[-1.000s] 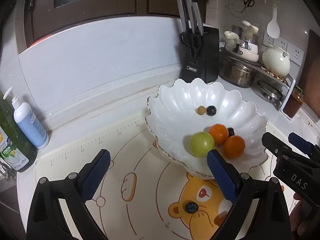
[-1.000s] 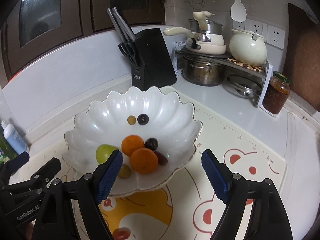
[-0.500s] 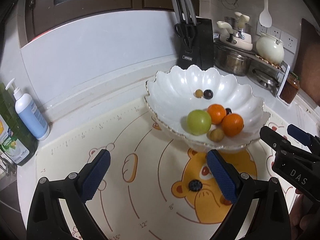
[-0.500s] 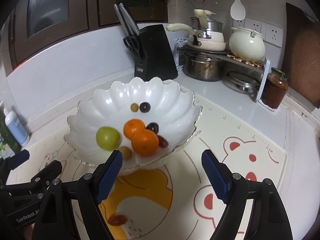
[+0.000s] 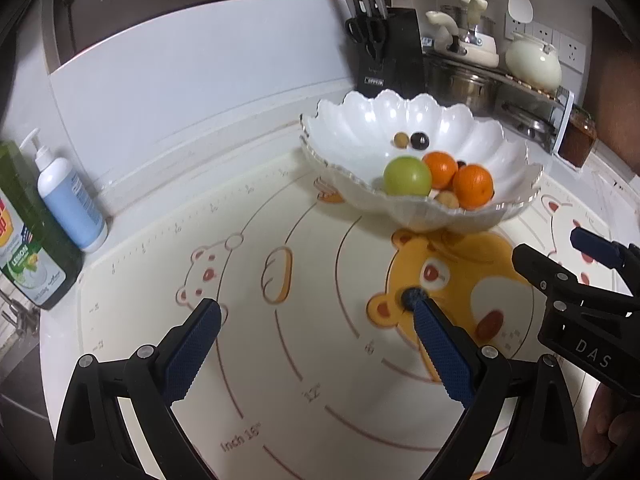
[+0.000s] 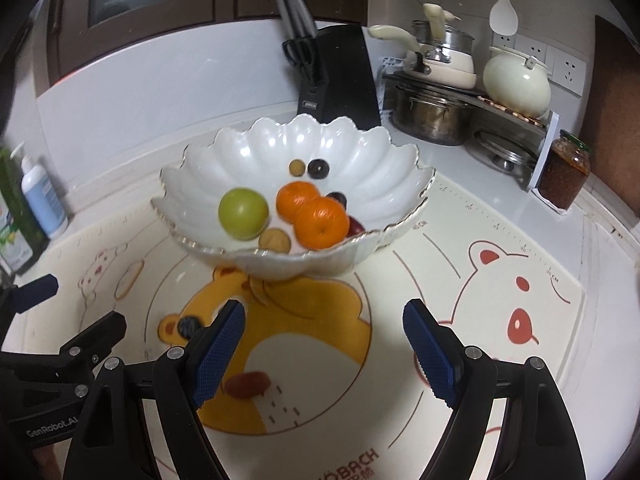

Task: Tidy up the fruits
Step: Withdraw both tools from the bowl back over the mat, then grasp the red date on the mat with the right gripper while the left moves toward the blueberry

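Both claws stand wide apart and hold nothing. The left claw (image 5: 316, 322) hovers over the printed mat (image 5: 280, 360), its right textured blue pad just beside a small dark berry (image 5: 412, 297). The right claw (image 6: 324, 326) hangs above a glossy reddish oblong fruit (image 6: 248, 385). On the worktop, the scalloped, glossy white bowl (image 6: 372, 160) holds two dimpled oranges (image 6: 322, 222) and a smooth green fruit (image 6: 243, 213).
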